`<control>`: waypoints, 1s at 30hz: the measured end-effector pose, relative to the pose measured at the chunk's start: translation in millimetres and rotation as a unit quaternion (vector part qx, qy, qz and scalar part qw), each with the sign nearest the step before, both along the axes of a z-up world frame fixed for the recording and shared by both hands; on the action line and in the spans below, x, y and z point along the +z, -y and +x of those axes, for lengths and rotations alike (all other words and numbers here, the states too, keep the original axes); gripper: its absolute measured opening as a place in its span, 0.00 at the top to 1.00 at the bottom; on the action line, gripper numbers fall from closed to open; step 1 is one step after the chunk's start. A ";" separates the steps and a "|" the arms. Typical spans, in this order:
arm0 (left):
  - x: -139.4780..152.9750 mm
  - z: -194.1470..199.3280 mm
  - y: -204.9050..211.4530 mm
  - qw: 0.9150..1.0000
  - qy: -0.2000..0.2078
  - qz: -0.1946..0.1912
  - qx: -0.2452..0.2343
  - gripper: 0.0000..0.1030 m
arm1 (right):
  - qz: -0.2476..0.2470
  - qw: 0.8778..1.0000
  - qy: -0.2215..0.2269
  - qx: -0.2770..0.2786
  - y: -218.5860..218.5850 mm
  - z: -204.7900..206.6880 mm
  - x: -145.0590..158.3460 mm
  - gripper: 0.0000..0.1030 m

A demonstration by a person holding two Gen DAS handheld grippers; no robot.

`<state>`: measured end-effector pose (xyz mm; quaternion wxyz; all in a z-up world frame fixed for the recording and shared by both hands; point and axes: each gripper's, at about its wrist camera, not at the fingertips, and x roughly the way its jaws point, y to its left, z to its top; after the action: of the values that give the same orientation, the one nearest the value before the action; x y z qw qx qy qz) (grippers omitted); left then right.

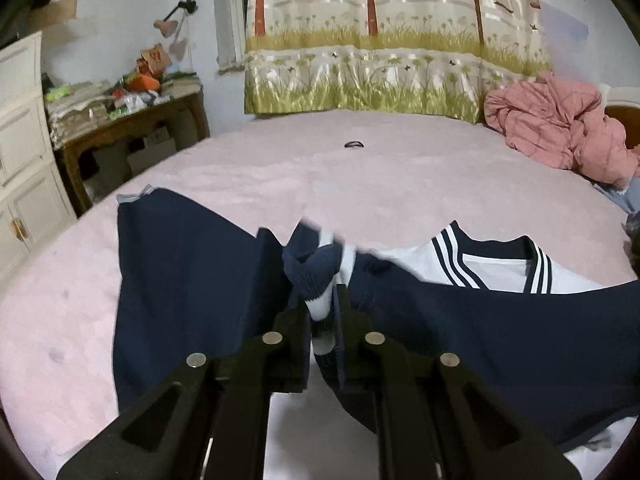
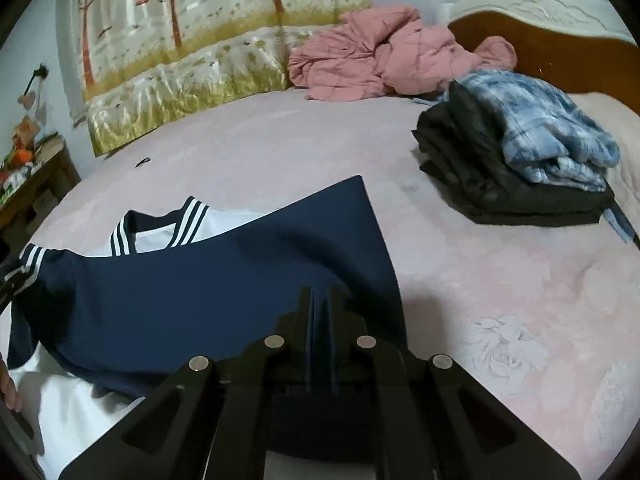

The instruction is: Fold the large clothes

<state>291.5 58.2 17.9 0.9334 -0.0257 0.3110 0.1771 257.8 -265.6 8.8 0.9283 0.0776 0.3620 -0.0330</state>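
Note:
A navy and white top with a striped neckline [image 1: 500,264] lies spread on the pink bed [image 1: 240,176]. My left gripper [image 1: 322,296] is shut on a bunched ribbed navy cuff with white bands [image 1: 316,276]. From there a navy sleeve [image 1: 500,340] stretches to the right. In the right wrist view the same neckline [image 2: 160,232] shows at the left, with the navy sleeve [image 2: 200,292] draped over the white body. My right gripper [image 2: 320,296] is shut on a fold of that navy fabric. The striped cuff [image 2: 30,262] is at the far left edge.
A stack of dark and blue plaid clothes [image 2: 520,160] sits on the bed at right, before a crumpled pink quilt [image 2: 380,64] and the headboard [image 2: 560,40]. A small dark ring [image 1: 354,144] lies mid-bed. A cluttered wooden table [image 1: 120,112] and white cabinet [image 1: 24,140] stand left.

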 end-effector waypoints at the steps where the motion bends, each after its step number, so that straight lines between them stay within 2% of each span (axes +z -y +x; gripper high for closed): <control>1: 0.2 0.3 -0.9 1.000 0.002 -0.007 -0.003 0.87 | 0.000 1.000 -0.001 -0.001 0.0 0.3 -1.0 0.90; 4: 4.3 -2.9 4.4 1.000 0.016 -0.009 -0.013 0.87 | 0.017 1.000 -0.009 -0.003 6.2 2.6 -5.6 0.86; 7: 10.2 -10.0 13.7 0.999 0.038 0.008 -0.020 0.79 | 0.035 0.999 -0.007 -0.002 11.9 2.3 -4.9 0.86; 9: 16.2 -14.6 18.9 0.998 0.053 0.020 -0.032 0.67 | 0.032 0.999 -0.002 0.000 9.9 0.7 -3.4 0.85; 11: 22.8 -21.4 21.2 0.996 0.076 0.030 -0.029 0.60 | 0.025 1.000 0.000 0.005 5.1 -0.3 -2.9 0.80; 13: 28.2 -27.4 20.7 0.995 0.094 0.031 -0.027 0.50 | 0.017 1.000 0.003 0.009 0.9 -1.2 -1.8 0.77; 14: 30.4 -29.6 20.3 0.994 0.099 0.033 -0.020 0.35 | 0.015 1.000 0.005 0.009 0.0 -2.0 -0.9 0.77; 15: 31.7 -32.0 21.3 0.993 0.105 0.050 -0.003 0.25 | 0.014 1.000 0.007 0.009 -0.3 -2.5 -0.1 0.77; 17: 32.6 -36.9 24.2 0.990 0.119 0.076 0.007 0.25 | 0.011 1.000 0.009 0.008 -1.1 -2.8 0.2 0.73; 18: 32.4 -37.9 23.7 0.990 0.120 0.076 0.003 0.25 | 0.011 1.000 0.008 0.008 -1.4 -2.6 -0.1 0.73; 22: 31.6 -38.7 14.3 0.992 0.122 0.030 -0.011 0.18 | 0.013 1.000 0.007 0.009 -0.2 -3.2 0.7 0.68; 24: 32.7 -39.7 10.7 0.992 0.126 0.020 -0.005 0.07 | 0.015 1.000 0.010 0.008 0.0 -3.1 0.6 0.61; 25: 33.1 -40.8 8.8 0.992 0.128 0.014 -0.003 0.06 | 0.016 1.000 0.012 0.006 0.0 -3.5 1.0 0.53; 28: 31.9 -43.6 6.9 0.990 0.136 -0.020 -0.009 0.03 | 0.016 1.000 0.019 0.005 -0.7 -4.8 2.1 0.50; 30: 32.2 -43.0 6.5 0.990 0.134 -0.033 -0.017 0.03 | 0.016 1.000 0.022 0.005 -1.0 -5.1 2.7 0.44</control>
<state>248.5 51.8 50.1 0.9682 -0.0745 0.1891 0.1456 252.7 -264.5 11.5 0.9349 0.0912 0.3424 -0.0213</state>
